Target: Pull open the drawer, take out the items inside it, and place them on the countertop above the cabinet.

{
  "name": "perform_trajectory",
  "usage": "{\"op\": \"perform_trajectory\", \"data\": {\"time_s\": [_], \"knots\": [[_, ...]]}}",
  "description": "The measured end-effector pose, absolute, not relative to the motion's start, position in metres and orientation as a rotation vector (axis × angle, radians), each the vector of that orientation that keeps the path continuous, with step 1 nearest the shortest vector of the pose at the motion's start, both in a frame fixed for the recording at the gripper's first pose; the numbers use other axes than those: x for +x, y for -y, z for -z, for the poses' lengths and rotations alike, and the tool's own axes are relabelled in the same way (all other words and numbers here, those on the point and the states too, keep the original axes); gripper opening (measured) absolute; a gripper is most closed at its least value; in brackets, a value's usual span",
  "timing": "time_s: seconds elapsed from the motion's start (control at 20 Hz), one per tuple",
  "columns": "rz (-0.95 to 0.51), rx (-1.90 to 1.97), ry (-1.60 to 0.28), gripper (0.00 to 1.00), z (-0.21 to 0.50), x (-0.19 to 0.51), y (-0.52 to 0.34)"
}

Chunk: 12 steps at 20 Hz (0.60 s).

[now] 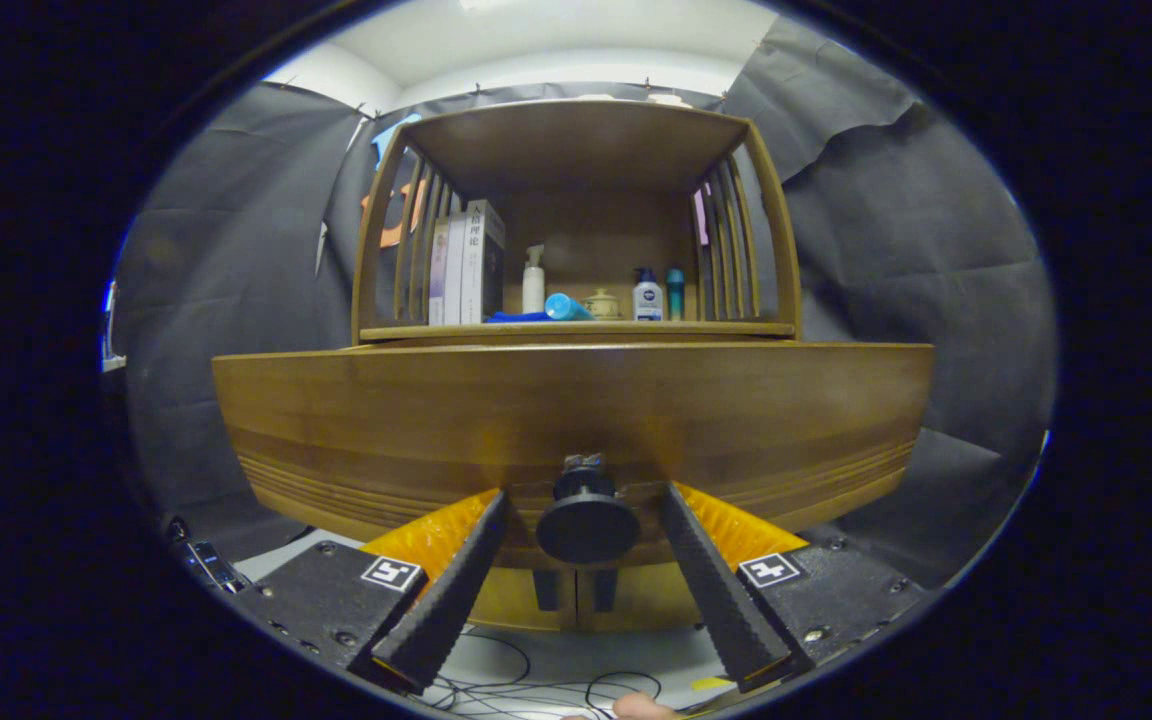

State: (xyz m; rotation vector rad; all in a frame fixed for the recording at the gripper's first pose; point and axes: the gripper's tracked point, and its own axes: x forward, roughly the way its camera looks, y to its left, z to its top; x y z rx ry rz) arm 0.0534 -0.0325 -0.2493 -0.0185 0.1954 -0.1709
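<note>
Two fingers of the claw (584,500) are spread apart, one on each side of the round knob (586,522), with a gap left on both sides; nothing is gripped. The knob is mounted on the drawer front (576,420), which is seen head-on, so the drawer's inside is hidden and its extension cannot be judged. Above the knob, on the table (576,330) over the cabinet, books (468,262), bottles (648,296), a blue tube (568,308) and a small jar (601,304) are stood. The straddling pose suits a pinch on the knob.
</note>
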Motion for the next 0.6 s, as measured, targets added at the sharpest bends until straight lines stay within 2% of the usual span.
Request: {"op": "perform_trajectory", "data": {"time_s": [0.6], "knots": [[0.174, 0.008, -0.209, 1.00, 0.244, 0.093, 0.036]]}}
